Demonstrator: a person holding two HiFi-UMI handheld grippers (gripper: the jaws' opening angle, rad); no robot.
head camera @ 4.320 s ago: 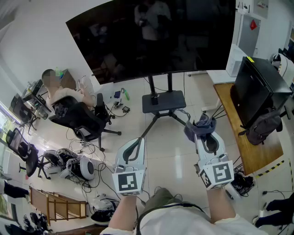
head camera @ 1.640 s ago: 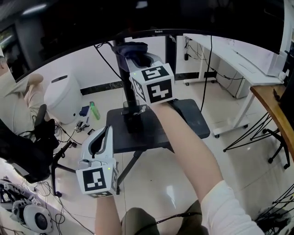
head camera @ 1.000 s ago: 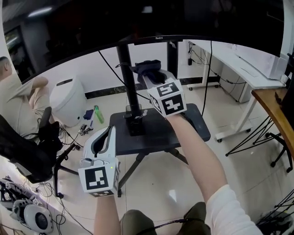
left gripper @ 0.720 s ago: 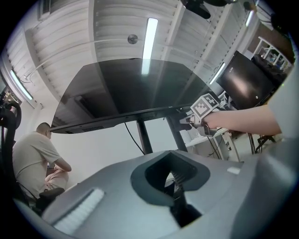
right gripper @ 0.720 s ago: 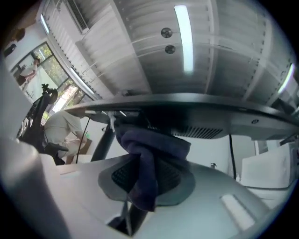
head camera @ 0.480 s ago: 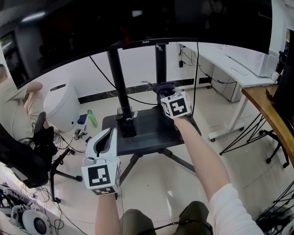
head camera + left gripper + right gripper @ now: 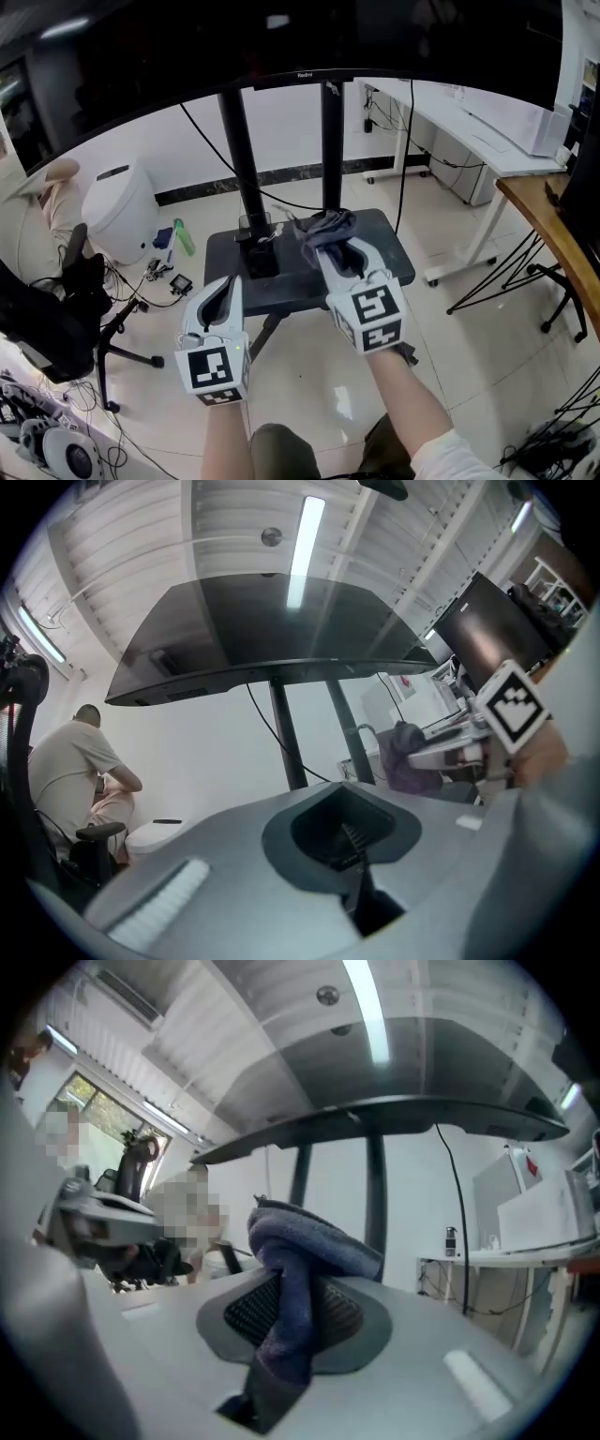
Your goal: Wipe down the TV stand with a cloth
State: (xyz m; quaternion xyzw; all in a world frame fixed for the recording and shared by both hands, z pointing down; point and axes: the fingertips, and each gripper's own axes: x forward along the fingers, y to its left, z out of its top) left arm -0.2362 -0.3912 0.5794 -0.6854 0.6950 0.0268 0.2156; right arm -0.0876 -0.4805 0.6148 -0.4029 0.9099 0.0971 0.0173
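The TV stand's dark shelf [image 7: 384, 246] sits on two black posts [image 7: 236, 155] under the big dark TV [image 7: 281, 37]. My right gripper [image 7: 330, 242] is shut on a blue-grey cloth [image 7: 321, 226], which lies bunched on the shelf's middle. In the right gripper view the cloth [image 7: 298, 1283] hangs folded between the jaws of the right gripper [image 7: 292, 1316]. My left gripper [image 7: 223, 292] hovers at the shelf's front left edge, shut and holding nothing; its jaws meet in the left gripper view, where the left gripper [image 7: 349, 850] points up at the TV.
A small black box [image 7: 256, 246] with cables stands on the shelf by the left post. A white desk [image 7: 459, 127] and a wooden table [image 7: 558, 234] lie to the right. A black office chair [image 7: 52, 314], a white bin [image 7: 117, 211] and cables occupy the left floor.
The right gripper has drawn the cloth back from the shelf's far right edge toward its middle front. The left gripper stays at the front left edge.
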